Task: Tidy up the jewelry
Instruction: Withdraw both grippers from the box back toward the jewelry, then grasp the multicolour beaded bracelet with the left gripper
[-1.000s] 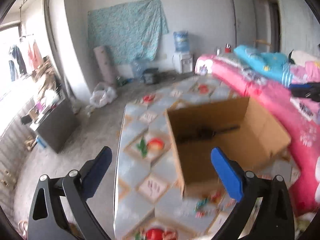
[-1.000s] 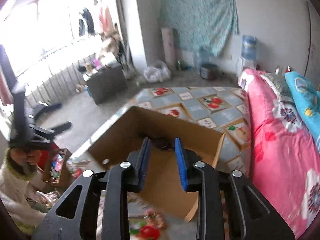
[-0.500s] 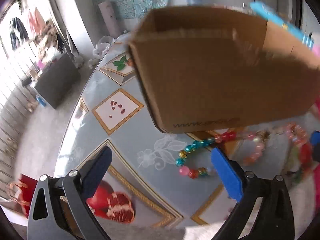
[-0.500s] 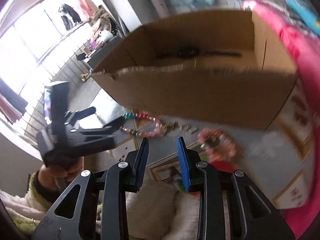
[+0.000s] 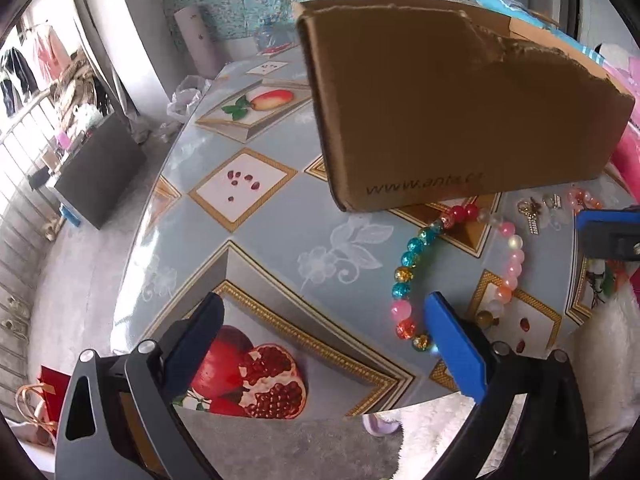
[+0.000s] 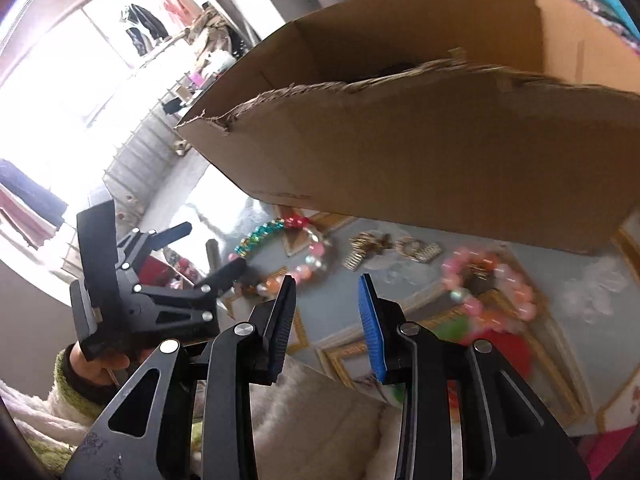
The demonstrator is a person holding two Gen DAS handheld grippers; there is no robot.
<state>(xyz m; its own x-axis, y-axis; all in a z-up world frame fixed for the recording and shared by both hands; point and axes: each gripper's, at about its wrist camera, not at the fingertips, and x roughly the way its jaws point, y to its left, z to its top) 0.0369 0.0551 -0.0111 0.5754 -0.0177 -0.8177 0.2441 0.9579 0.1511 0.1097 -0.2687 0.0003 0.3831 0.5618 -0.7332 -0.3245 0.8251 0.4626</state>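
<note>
A multicoloured bead bracelet [image 5: 403, 269] lies on the fruit-patterned table [image 5: 280, 220] in front of a brown cardboard box [image 5: 440, 100]. My left gripper [image 5: 324, 336] hovers low and open, its right pad just beside the bracelet's near beads. Small gold pieces [image 5: 532, 212] lie further right. In the right wrist view, my right gripper [image 6: 326, 320] has its jaws opening with nothing between them. Beyond it lie the bead bracelet [image 6: 260, 234], gold pieces [image 6: 360, 250] and a pink bracelet [image 6: 494, 284]. The left gripper [image 6: 212, 248] shows there too, held by a hand.
The box [image 6: 440, 140] has a torn top edge, with something dark inside. The table's curved edge drops to the floor at left, where a dark cabinet [image 5: 96, 172] and a red bag [image 5: 52, 384] stand. Pink bedding [image 5: 624, 152] lies on the right. White fluffy fabric [image 6: 320, 420] lies below both grippers.
Both grippers have come down from above the box to just over the table in front of it, tilting downward. The jewellery has come into close view. The right jaws stand slightly wider.
</note>
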